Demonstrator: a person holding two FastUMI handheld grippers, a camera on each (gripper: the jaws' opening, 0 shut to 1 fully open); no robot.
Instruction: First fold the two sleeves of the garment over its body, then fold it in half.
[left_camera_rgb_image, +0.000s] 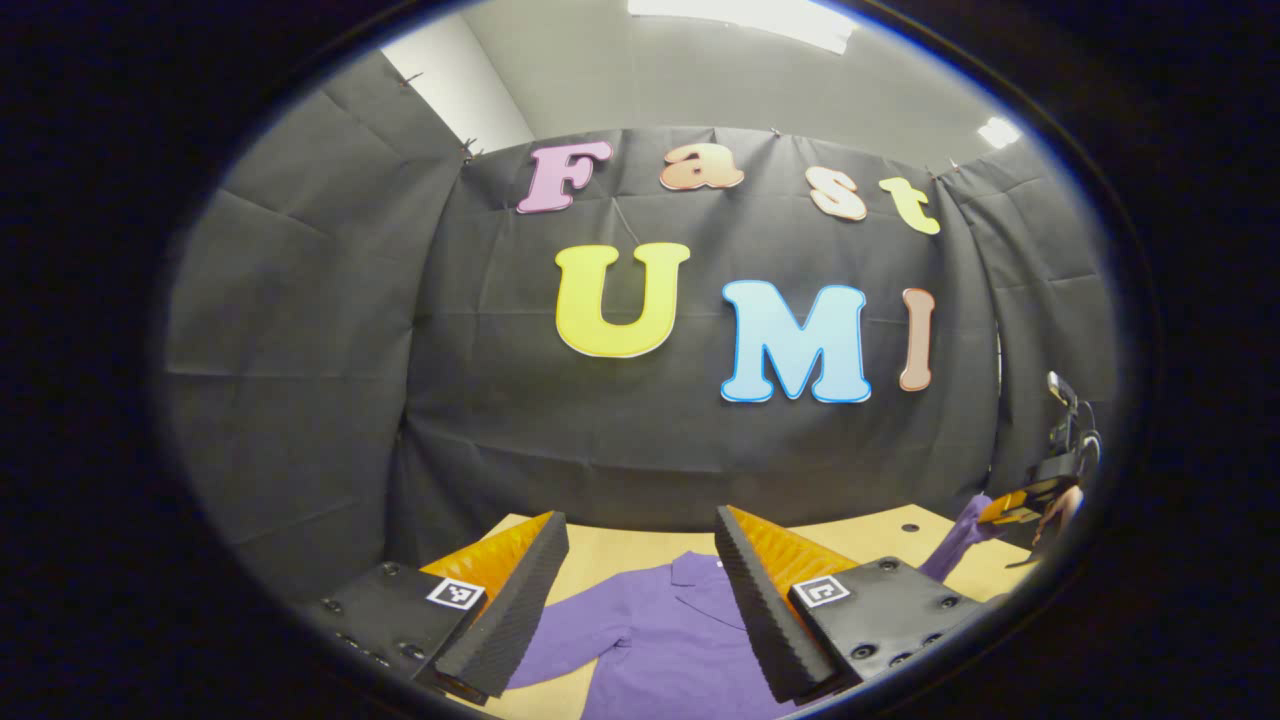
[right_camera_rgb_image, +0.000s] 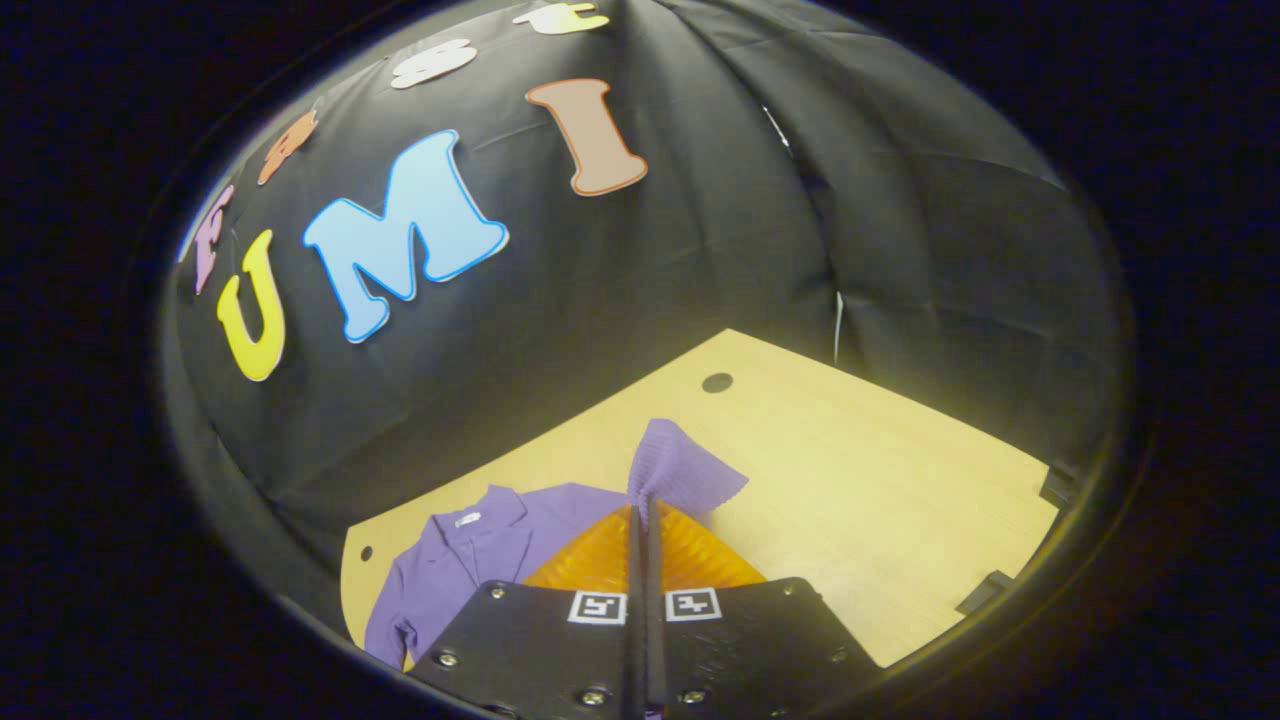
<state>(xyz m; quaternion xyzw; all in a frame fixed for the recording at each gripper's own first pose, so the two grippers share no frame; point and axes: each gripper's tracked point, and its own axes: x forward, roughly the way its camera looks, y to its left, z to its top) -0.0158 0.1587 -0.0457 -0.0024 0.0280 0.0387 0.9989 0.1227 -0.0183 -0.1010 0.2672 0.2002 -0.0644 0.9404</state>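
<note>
Garment plain purple; table pale wood; booth wall black.

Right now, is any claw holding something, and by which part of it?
The right claw is shut on the purple shirt, pinching one sleeve near its cuff end and lifting it. The left claw is open above the shirt and holds nothing.

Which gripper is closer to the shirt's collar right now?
Probably the left. The left gripper hangs open above the purple shirt, its collar between the fingers. The right gripper is shut on a sleeve, off to the collar's side.
</note>
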